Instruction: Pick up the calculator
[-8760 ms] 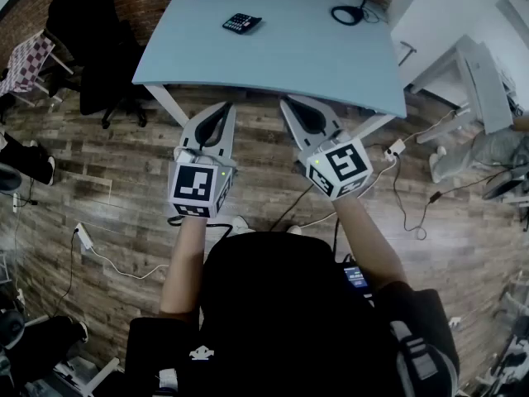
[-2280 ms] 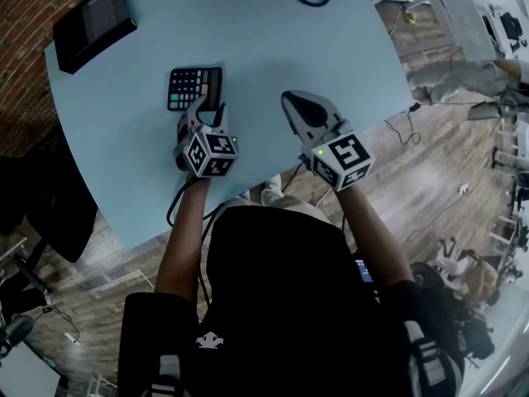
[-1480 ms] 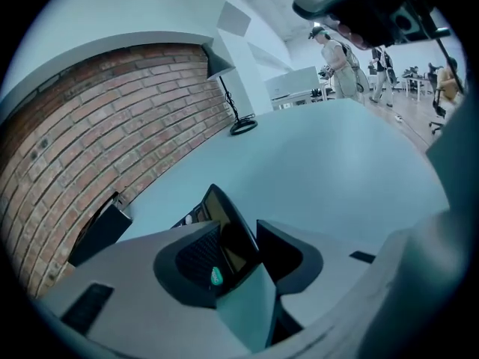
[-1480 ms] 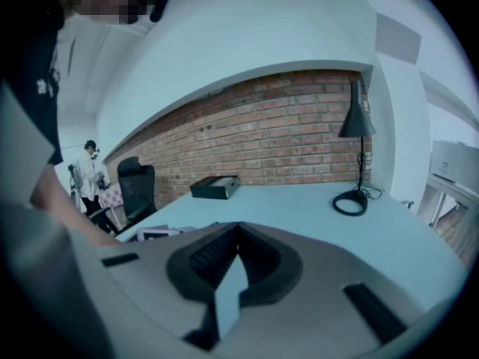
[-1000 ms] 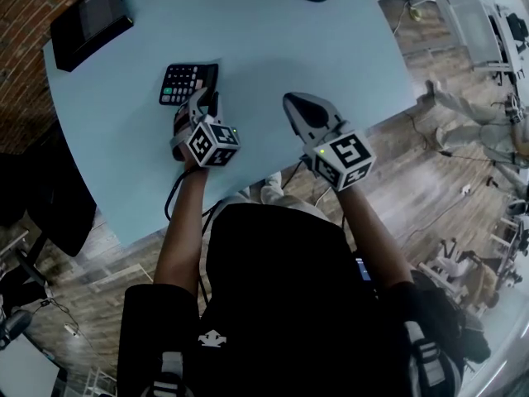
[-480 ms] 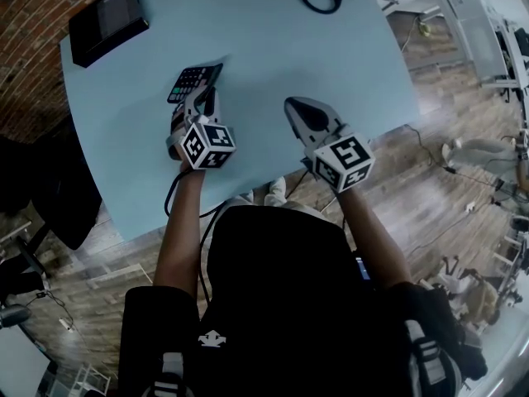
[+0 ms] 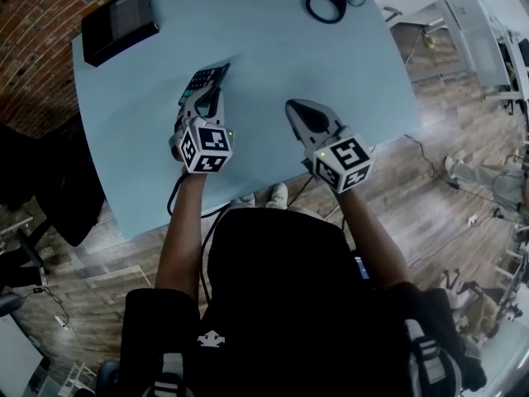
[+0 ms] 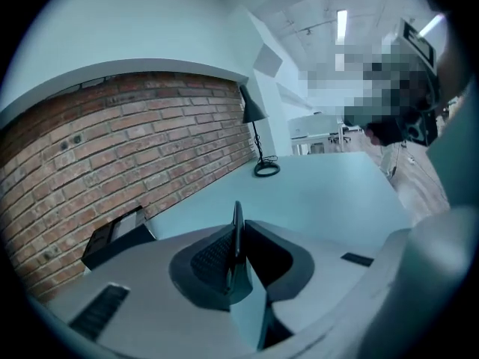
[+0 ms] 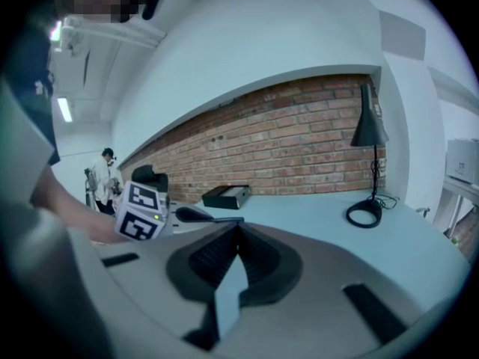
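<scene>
Calculator has risen — left gripper clamps it.

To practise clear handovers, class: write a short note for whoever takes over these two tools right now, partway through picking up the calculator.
Left tool: shut on the calculator, which stands tilted on edge between the jaws, apparently off the blue table.
Right tool: shut, empty, hovering above the table's near side.
Done: the grasp is made and the calculator looks raised.
Left: lift it fully clear and hold it steady; the right tool is not needed.
</scene>
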A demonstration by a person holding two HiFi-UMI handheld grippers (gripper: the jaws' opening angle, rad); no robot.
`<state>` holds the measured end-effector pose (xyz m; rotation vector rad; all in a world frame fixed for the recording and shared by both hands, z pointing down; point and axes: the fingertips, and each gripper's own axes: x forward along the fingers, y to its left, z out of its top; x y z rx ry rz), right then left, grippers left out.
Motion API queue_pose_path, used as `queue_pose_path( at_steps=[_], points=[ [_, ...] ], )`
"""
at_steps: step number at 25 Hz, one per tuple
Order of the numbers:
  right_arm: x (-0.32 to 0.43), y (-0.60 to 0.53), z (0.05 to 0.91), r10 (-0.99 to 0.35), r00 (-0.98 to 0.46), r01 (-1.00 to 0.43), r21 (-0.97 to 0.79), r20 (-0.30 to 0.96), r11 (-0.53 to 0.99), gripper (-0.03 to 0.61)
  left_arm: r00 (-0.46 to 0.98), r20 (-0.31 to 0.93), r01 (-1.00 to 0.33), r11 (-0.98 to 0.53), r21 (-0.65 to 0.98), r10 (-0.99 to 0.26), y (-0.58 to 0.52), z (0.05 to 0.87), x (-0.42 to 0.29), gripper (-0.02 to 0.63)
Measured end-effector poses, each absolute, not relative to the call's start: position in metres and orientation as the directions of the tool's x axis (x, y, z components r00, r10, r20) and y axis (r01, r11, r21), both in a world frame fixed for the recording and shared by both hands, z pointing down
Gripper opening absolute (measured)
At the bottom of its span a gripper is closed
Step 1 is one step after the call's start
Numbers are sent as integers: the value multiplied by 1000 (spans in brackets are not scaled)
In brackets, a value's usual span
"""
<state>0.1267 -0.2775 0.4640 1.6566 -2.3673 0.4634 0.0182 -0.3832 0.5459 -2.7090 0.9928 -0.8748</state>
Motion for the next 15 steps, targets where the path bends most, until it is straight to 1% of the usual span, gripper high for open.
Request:
queue_pose_path(
  at_steps=[5, 15],
  points=[
    [127, -280, 459, -874, -355, -935, -128, 333, 331, 5, 674, 423, -585, -787, -195, -606, -379, 523, 21, 51],
    [126, -282, 436, -880, -392, -920, -115, 267, 374, 5, 718, 287, -604, -773, -195, -634, -360, 450, 29, 51]
  ],
)
